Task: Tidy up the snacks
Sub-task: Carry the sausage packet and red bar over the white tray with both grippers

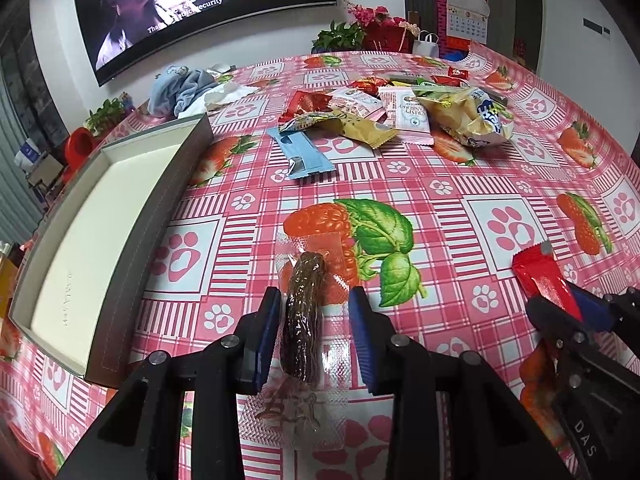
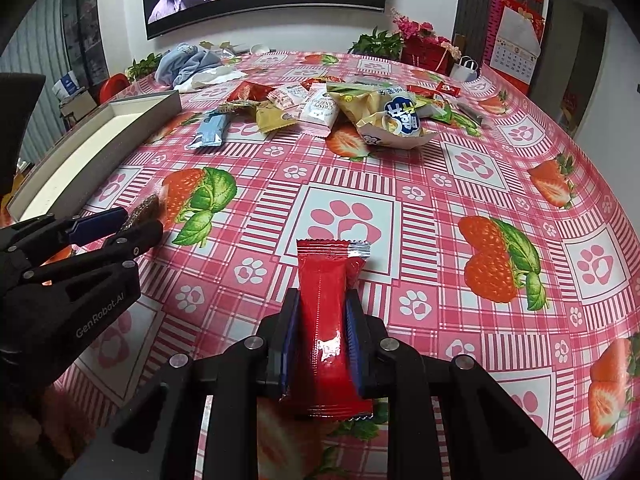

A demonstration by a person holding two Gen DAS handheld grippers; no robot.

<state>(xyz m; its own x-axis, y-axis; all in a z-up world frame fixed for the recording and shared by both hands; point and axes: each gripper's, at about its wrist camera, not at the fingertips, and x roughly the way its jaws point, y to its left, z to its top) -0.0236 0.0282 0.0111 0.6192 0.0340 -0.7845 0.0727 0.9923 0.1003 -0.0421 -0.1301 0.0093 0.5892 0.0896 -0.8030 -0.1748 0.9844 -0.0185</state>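
My left gripper (image 1: 316, 304) stands open around a brown snack stick in a clear wrapper (image 1: 302, 320). The left pad is close to the stick and the right pad stands apart from it. My right gripper (image 2: 322, 308) is shut on a red snack packet (image 2: 326, 312), held just above the tablecloth. The packet also shows in the left wrist view (image 1: 546, 280). The left gripper shows in the right wrist view (image 2: 132, 222) at the left. A grey box with a cream inside (image 1: 148, 216) lies at the left, with nothing in it. A pile of snack packets (image 1: 400, 108) lies at the far side.
A blue packet (image 1: 302, 156) lies between the pile and the box. A blue cloth and tissues (image 1: 188, 88) lie at the far left of the table (image 1: 500, 184). Flowers, plants and a small bag (image 1: 380, 32) stand beyond the far edge. A screen hangs on the wall.
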